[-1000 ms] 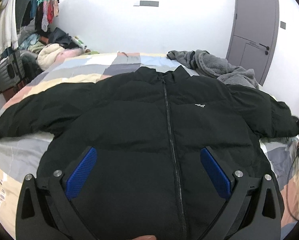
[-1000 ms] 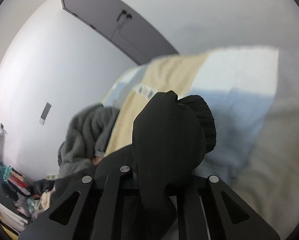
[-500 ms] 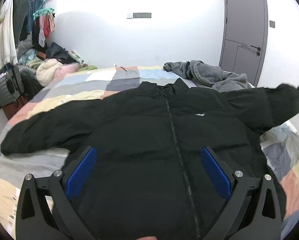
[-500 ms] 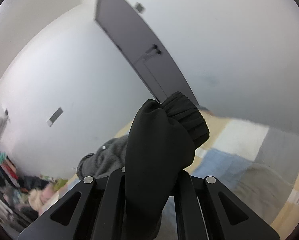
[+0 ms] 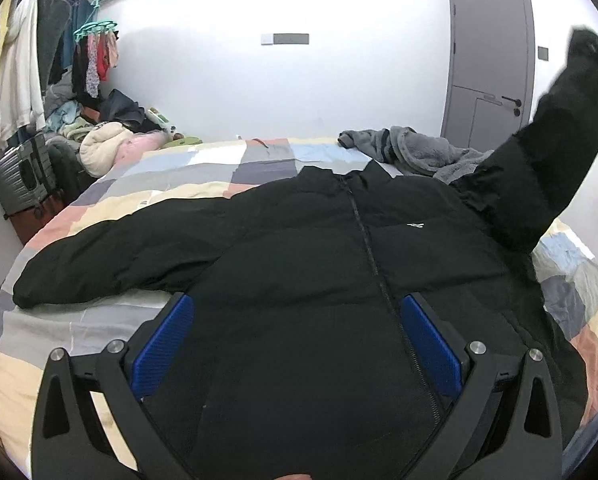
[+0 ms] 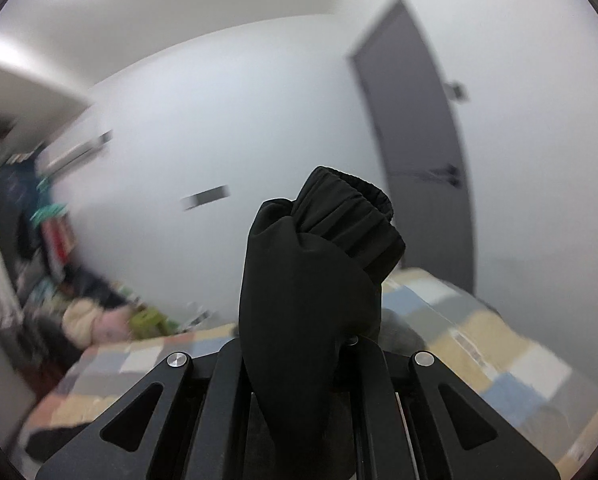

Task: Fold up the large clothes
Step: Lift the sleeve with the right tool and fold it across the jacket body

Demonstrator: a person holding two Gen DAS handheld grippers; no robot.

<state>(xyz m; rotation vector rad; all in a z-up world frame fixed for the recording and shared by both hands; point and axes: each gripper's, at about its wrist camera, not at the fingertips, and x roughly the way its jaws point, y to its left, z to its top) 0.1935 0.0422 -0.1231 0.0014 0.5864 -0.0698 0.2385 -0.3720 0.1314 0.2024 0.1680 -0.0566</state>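
Note:
A black puffer jacket (image 5: 299,264) lies front up on the patchwork bed (image 5: 99,216), zip closed, its left sleeve (image 5: 111,256) stretched flat toward the bed's left side. My left gripper (image 5: 295,344) hovers open over the jacket's lower front, blue pads (image 5: 159,352) wide apart, nothing between them. The other sleeve (image 5: 563,140) rises steeply into the air at the right. My right gripper (image 6: 299,360) is shut on that sleeve near its ribbed cuff (image 6: 355,220), which bunches above the fingers; in the left wrist view it is only a dark blur at the sleeve's top.
A grey fleece garment (image 5: 415,152) lies crumpled at the bed's far side near the grey door (image 5: 491,60). A clothes rack, heaped laundry (image 5: 99,140) and a suitcase (image 5: 23,176) crowd the left wall.
My right gripper has swung the sleeve cuff from low over the bed to high in the air, rolling as it rose. My left gripper drifted slightly back and up, still open.

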